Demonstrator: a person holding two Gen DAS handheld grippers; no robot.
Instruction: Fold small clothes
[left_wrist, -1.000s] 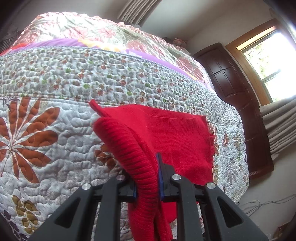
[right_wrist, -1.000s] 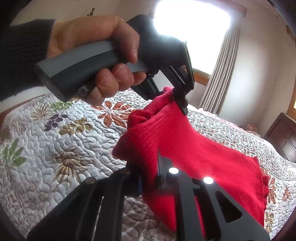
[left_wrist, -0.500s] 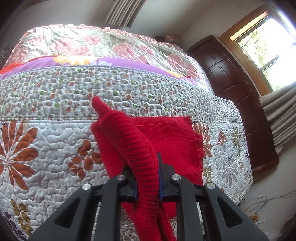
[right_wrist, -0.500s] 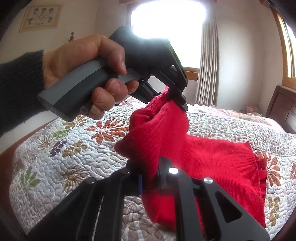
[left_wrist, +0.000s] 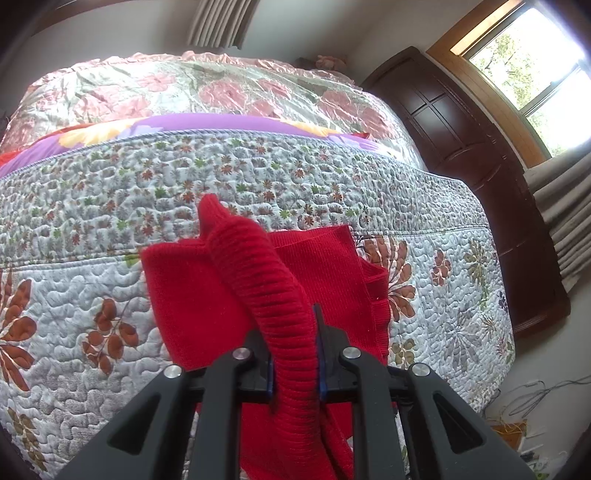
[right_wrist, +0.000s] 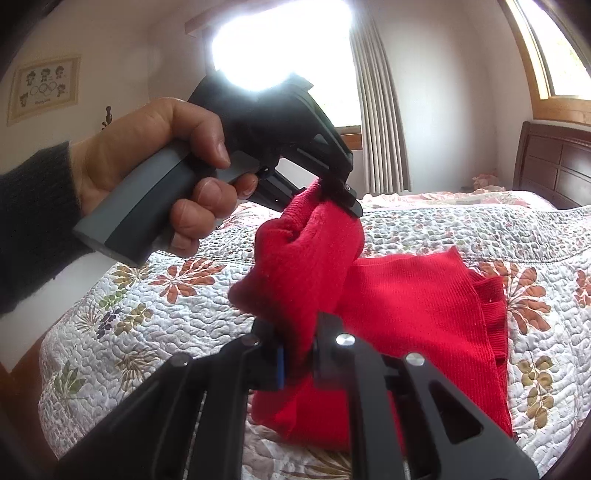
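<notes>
Gripping red knit garment (right_wrist: 413, 302) in both grippers, left (left_wrist: 294, 363) and right (right_wrist: 297, 360); uneven lowering onto quilt (left_wrist: 92, 295) risks skewed fold.

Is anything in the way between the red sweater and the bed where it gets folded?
Nothing visible is. The left tool and right tool are both shut on the red sweater, lifting one edge above the floral quilt. The rest of it already lies on that quilt.

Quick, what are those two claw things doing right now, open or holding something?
Left gripper: closed on the ribbed edge of the red garment.
Right gripper: closed on another fold of the same garment, lifted off the quilt.
</notes>
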